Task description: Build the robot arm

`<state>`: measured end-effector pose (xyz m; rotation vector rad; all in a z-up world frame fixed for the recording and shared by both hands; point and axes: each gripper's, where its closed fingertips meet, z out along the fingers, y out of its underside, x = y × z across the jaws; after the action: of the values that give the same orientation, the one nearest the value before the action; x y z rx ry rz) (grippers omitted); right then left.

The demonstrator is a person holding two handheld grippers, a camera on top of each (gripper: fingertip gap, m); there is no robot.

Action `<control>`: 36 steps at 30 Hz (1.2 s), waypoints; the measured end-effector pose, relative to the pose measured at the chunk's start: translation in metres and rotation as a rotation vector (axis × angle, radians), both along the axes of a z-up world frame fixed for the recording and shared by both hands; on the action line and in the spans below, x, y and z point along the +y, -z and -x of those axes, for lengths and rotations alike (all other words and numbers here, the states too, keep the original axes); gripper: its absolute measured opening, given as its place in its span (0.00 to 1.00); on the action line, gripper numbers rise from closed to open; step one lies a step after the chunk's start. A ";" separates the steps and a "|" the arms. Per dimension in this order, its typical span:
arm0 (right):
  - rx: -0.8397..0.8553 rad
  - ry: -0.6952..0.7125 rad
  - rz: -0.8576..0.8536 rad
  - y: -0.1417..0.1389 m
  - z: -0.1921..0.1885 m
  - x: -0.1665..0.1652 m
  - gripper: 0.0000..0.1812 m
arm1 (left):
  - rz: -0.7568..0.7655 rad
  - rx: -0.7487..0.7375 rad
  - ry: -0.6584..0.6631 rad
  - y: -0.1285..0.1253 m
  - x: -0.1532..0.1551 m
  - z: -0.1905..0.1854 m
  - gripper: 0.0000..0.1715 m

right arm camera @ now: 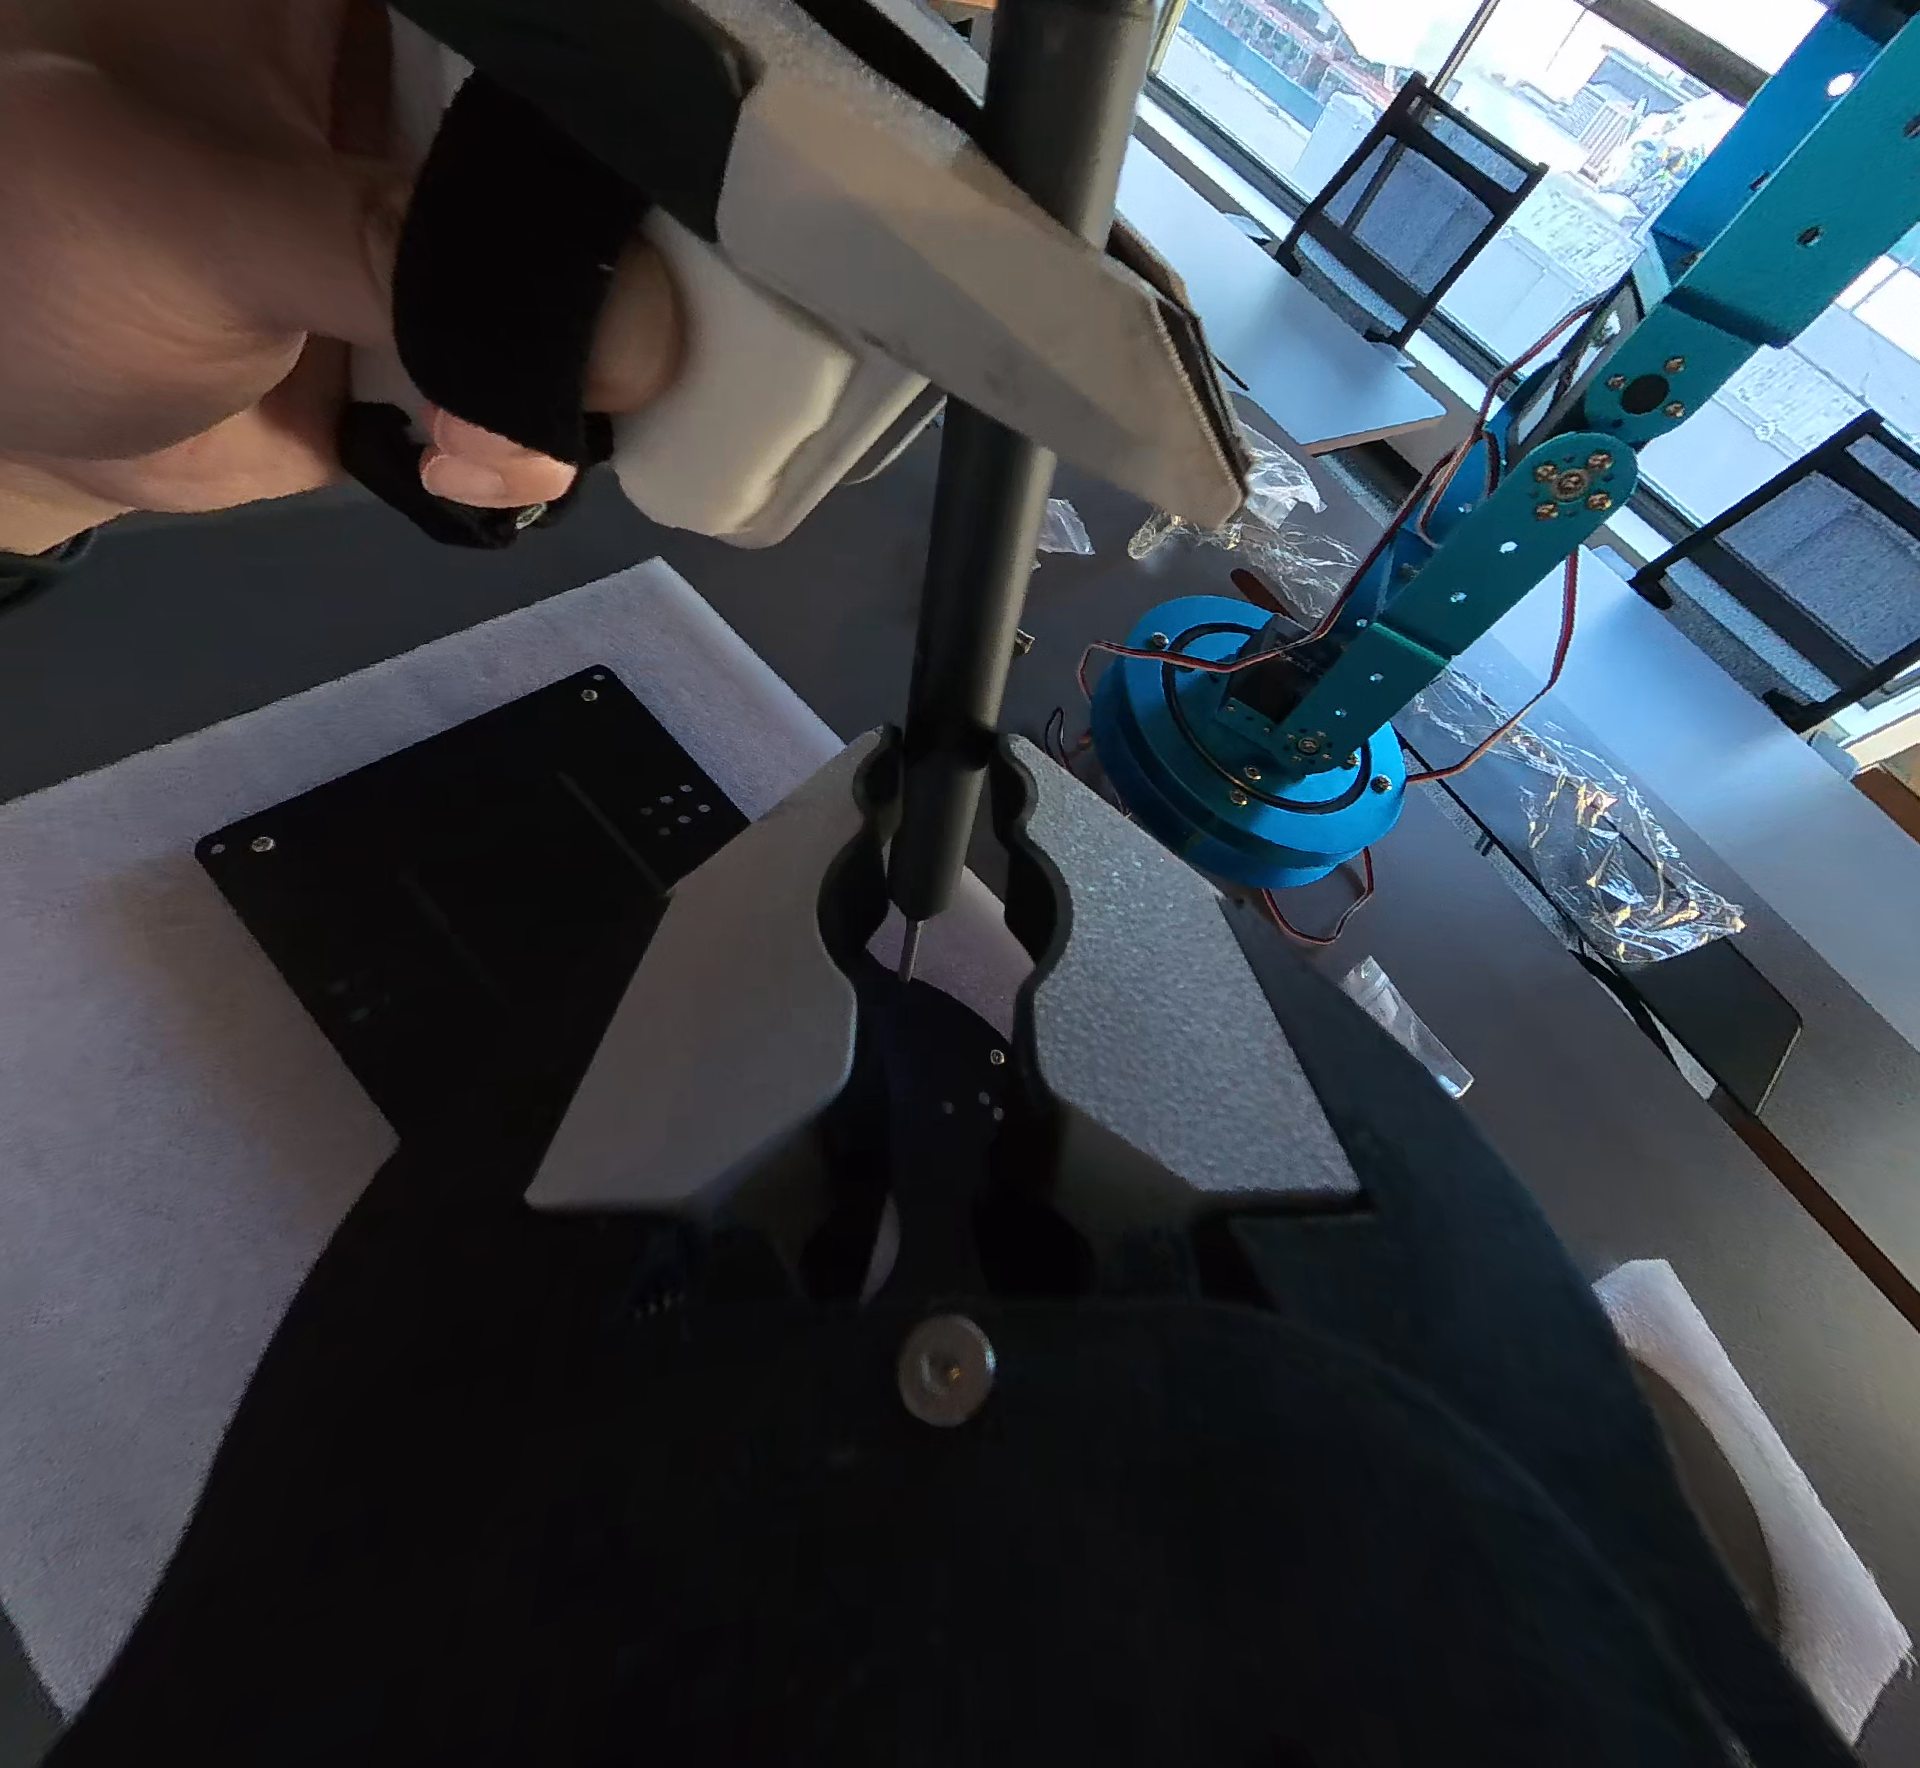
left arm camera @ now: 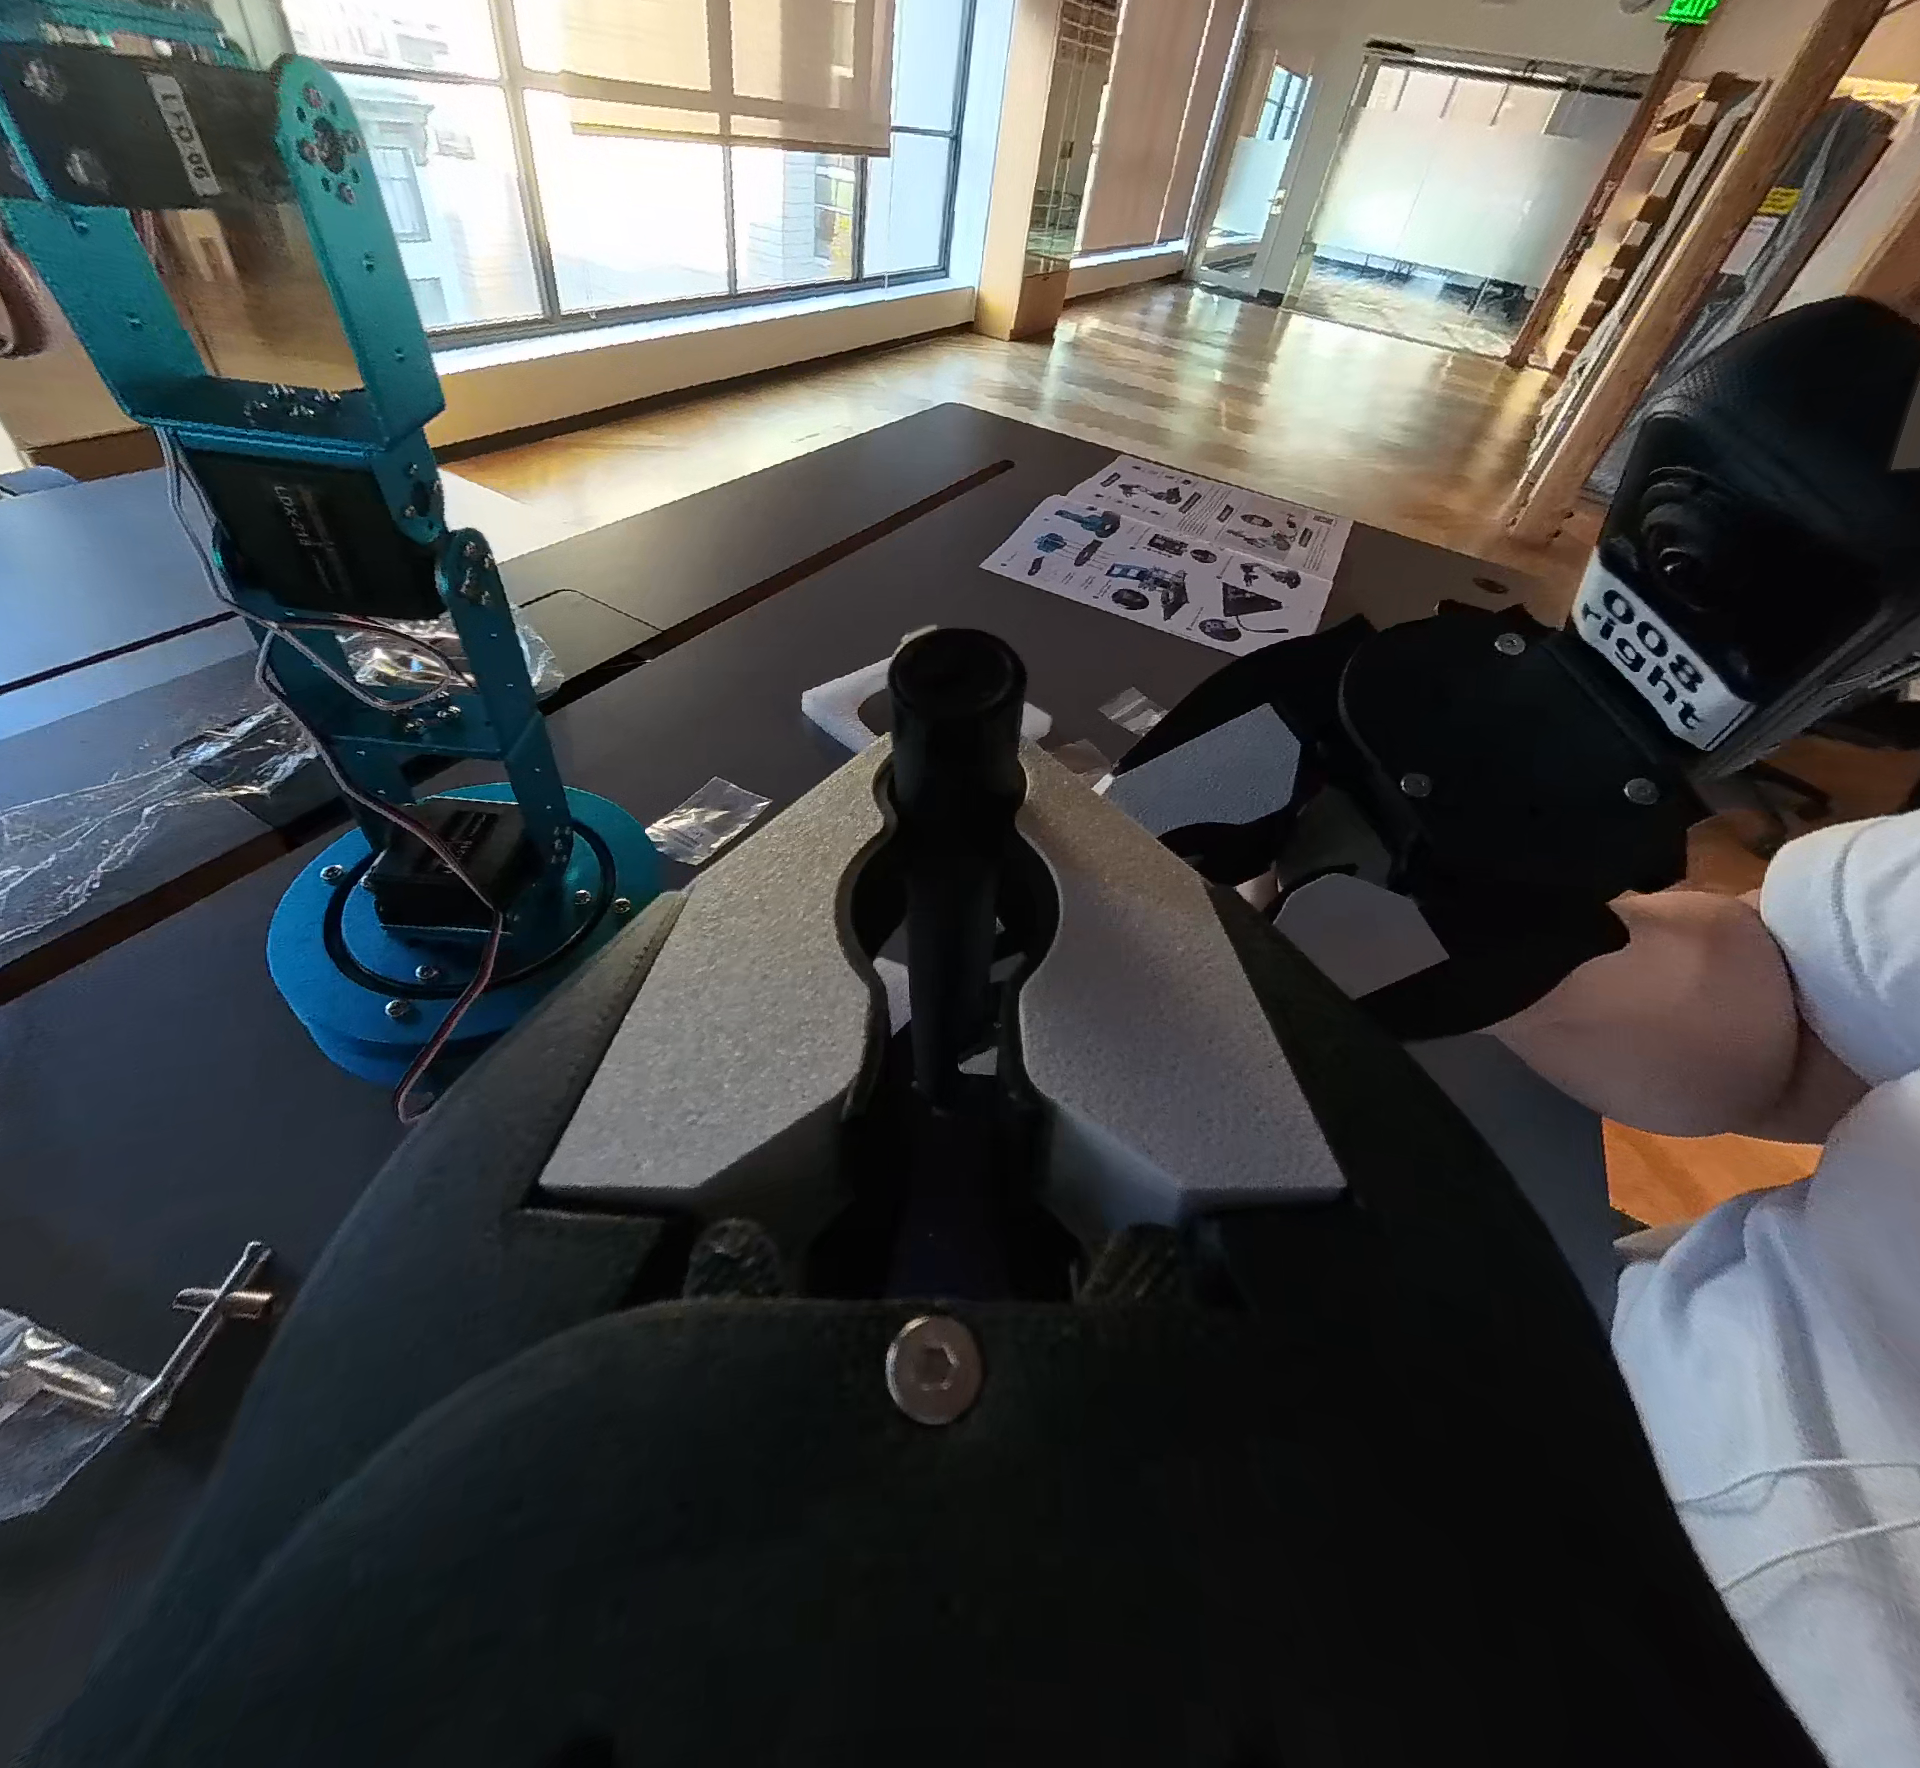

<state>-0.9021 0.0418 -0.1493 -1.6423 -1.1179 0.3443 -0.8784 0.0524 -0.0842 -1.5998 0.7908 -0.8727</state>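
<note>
My left gripper (left arm camera: pixel 954 762) is shut on a slim black screwdriver (left arm camera: pixel 954 700) and holds it upright by its upper shaft. In the right wrist view one left finger (right arm camera: pixel 883 212) reaches in from the upper left around the screwdriver (right arm camera: pixel 1070 56). My right gripper (right arm camera: pixel 945 752) is shut on the tool's lower shaft. The thin metal tip (right arm camera: pixel 910 960) hangs just above a black perforated plate (right arm camera: pixel 436 887) lying on white foam (right arm camera: pixel 156 991). The right gripper (left arm camera: pixel 1143 783) also shows in the left wrist view, its tips under the left fingers.
A blue servo robot arm (left arm camera: pixel 457 887) stands on its round base (right arm camera: pixel 1247 762) just left of the grippers, with loose wires. An instruction sheet (left arm camera: pixel 1164 555), clear plastic bags (right arm camera: pixel 1621 866) and a metal T-shaped tool (left arm camera: pixel 208 1303) lie on the dark table (left arm camera: pixel 727 555). Chairs (right arm camera: pixel 1403 201) stand beyond. The tips of one gripper are about 7 centimeters away from the tips of the other.
</note>
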 end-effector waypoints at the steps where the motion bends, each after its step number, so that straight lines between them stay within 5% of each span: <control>1: 0.001 -0.014 -0.004 0.000 0.001 -0.001 0.08 | 0.000 0.006 -0.009 0.000 0.000 0.000 0.05; 7: 0.174 -0.303 -0.007 -0.014 -0.002 -0.010 0.08 | -0.008 0.109 -0.145 -0.011 0.004 -0.017 0.05; 13: 0.402 -0.412 0.066 -0.028 -0.019 0.002 0.08 | -0.134 0.305 -0.330 -0.021 0.013 -0.039 0.05; 18: 0.493 -0.480 0.135 -0.029 -0.022 -0.002 0.08 | -0.177 0.355 -0.352 -0.020 0.013 -0.049 0.05; 26: 0.477 -0.494 0.163 -0.023 -0.026 -0.006 0.10 | -0.106 0.295 -0.266 -0.016 0.010 -0.048 0.05; 36: 0.409 -0.452 0.308 -0.003 -0.016 0.005 0.18 | 0.098 0.058 -0.225 -0.012 0.031 0.006 0.05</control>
<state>-0.8864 0.0472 -0.1467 -1.4692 -1.1458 1.1404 -0.8848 0.0830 -0.0727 -1.7684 0.6009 -0.7147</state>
